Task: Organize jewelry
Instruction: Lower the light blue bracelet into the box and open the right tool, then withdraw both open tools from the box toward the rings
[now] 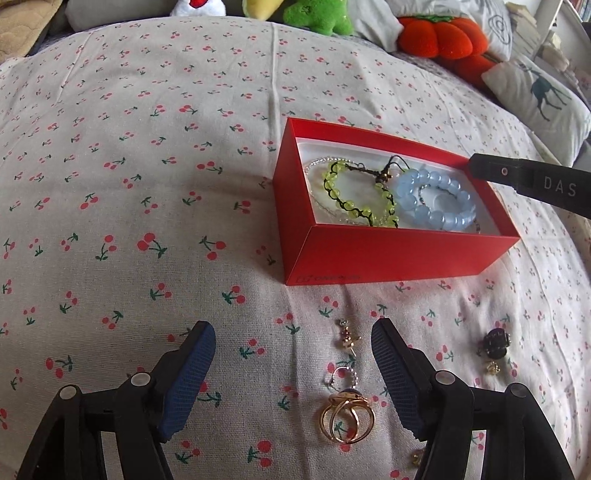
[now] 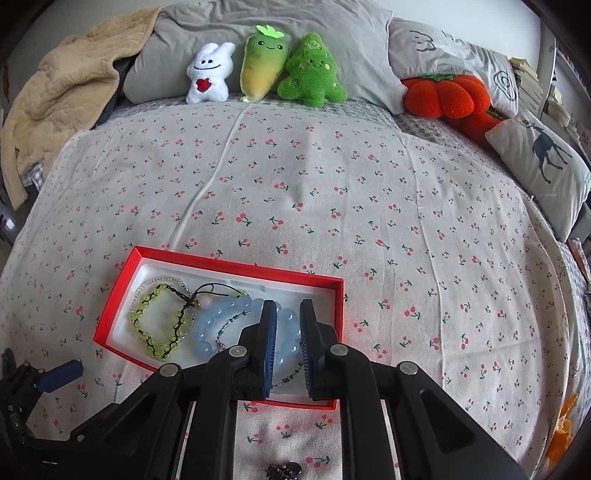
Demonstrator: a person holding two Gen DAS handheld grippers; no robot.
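An open red box lies on the cherry-print bedspread. Inside it are a yellow-green bead bracelet, a pale blue bead bracelet and clear beads. My left gripper is open wide just above the cloth. A gold ring, a silver hoop and a small gold earring lie between its fingers. A dark clip lies to the right. My right gripper hangs over the box, its pads a narrow gap apart. A thin beaded chain trails under them across the blue bracelet.
Plush toys and grey pillows line the far edge of the bed. An orange pumpkin cushion and a deer-print pillow sit at the right. A beige blanket is heaped at the far left.
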